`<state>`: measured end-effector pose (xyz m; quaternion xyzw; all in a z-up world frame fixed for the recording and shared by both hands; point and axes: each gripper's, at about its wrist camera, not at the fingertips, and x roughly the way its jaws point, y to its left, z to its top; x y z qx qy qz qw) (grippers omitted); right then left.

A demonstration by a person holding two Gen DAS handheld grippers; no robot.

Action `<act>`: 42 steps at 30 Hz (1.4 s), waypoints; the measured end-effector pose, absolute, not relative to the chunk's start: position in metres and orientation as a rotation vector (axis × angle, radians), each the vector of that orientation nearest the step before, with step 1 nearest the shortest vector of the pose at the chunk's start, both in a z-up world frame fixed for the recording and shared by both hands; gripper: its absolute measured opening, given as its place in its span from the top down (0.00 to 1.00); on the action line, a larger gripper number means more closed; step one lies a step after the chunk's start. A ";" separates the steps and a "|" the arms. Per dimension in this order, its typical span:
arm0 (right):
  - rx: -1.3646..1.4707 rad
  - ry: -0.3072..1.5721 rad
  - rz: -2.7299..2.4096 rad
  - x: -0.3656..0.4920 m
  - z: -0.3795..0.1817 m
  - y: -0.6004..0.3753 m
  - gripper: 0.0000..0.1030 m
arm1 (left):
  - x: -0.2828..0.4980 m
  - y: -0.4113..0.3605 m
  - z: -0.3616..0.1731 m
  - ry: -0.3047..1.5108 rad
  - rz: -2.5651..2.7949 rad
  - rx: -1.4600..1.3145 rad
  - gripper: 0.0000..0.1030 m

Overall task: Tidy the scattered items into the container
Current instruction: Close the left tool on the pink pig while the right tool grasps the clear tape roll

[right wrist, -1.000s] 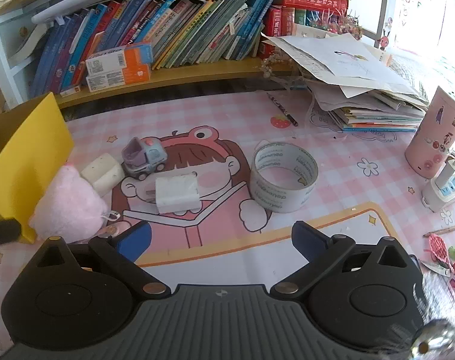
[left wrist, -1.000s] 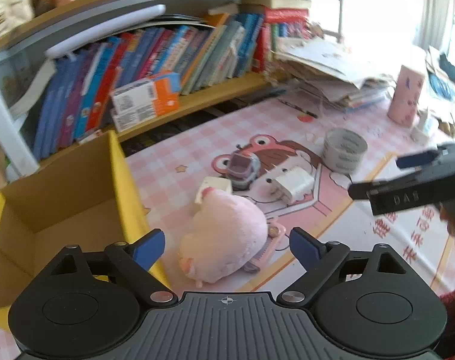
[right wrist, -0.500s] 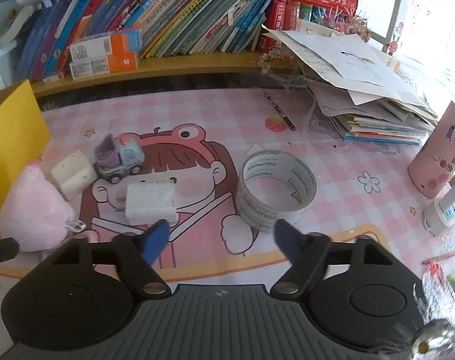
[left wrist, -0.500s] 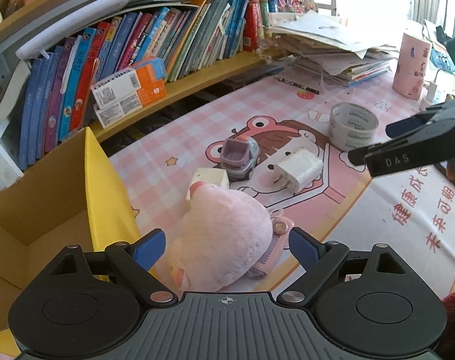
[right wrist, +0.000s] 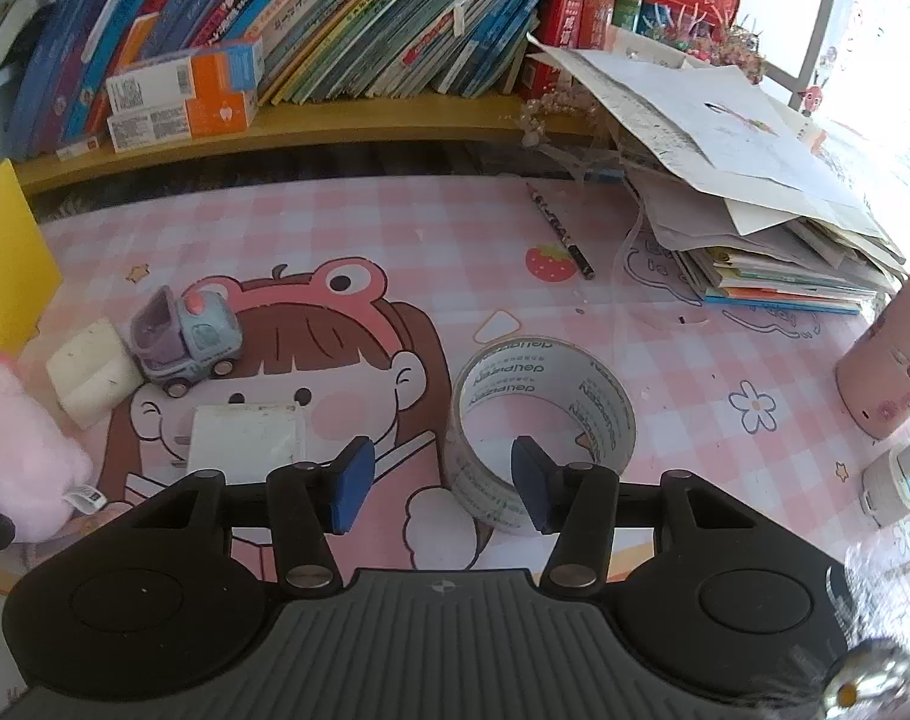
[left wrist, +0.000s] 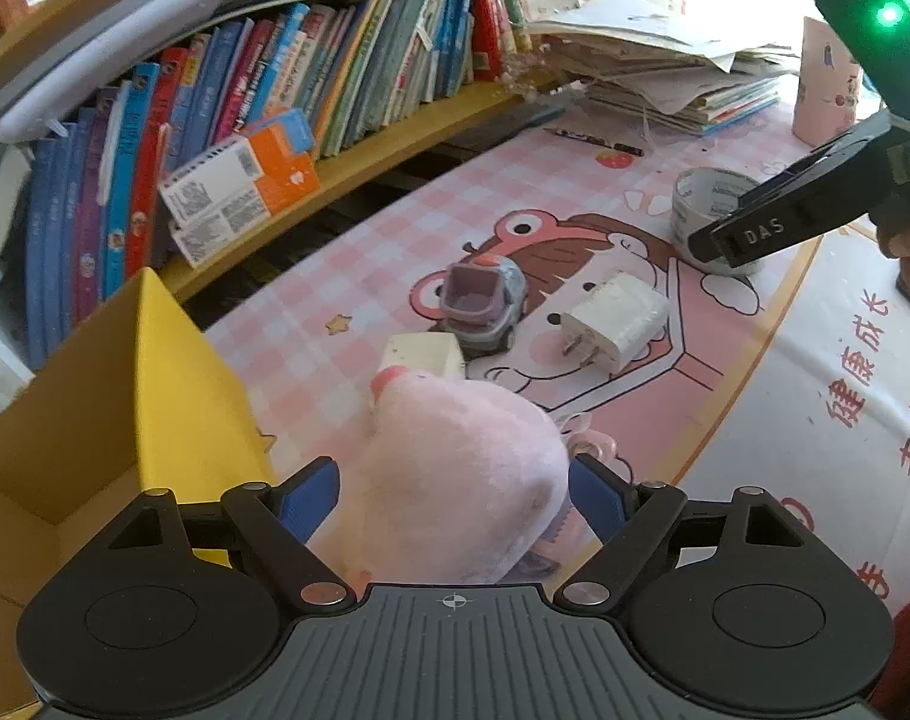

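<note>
**Plush bracketed, tape lined up**

Left gripper [left wrist: 453,495] low over the worktop [left wrist: 773,456], jaws spread wide with the pink plush toy [left wrist: 455,480] sitting between the blue pads [left wrist: 311,498]. No squeeze visible in the fur and a sliver of space on each side, so released, not yet grasping. Straddling the soft body at its widest part likely chosen because plush compresses and gives a forgiving hold. Yellow cardboard box [left wrist: 173,396] open just to the left of the toy, a short carry away, probably why the plush goes first.

Right gripper [right wrist: 442,489] hovering near the roll of clear tape [right wrist: 539,414], jaws apart and empty; right pad over the near rim of the roll, left pad outside it. Reads as lining up to pinch the near wall of the ring, easier than spanning the whole roll, though contact cannot be confirmed.

Remaining scattered on the mat: toy truck [right wrist: 185,339], white charger plug [right wrist: 248,435] with prongs lying sideways, and a small cream block [right wrist: 92,372] touching the truck and close by the plush. Nothing visible inside the box, though most of its floor hidden.

Risk on closing: keyring charm [left wrist: 593,441] at the plush's far side could snag or dangle.
</note>
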<state>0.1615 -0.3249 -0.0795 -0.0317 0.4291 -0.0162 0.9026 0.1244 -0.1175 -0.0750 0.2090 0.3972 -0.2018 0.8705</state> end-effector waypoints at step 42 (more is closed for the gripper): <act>-0.022 0.921 0.053 0.121 -0.069 -0.314 0.92 | 0.091 -0.114 -0.045 0.724 -0.476 0.435 0.37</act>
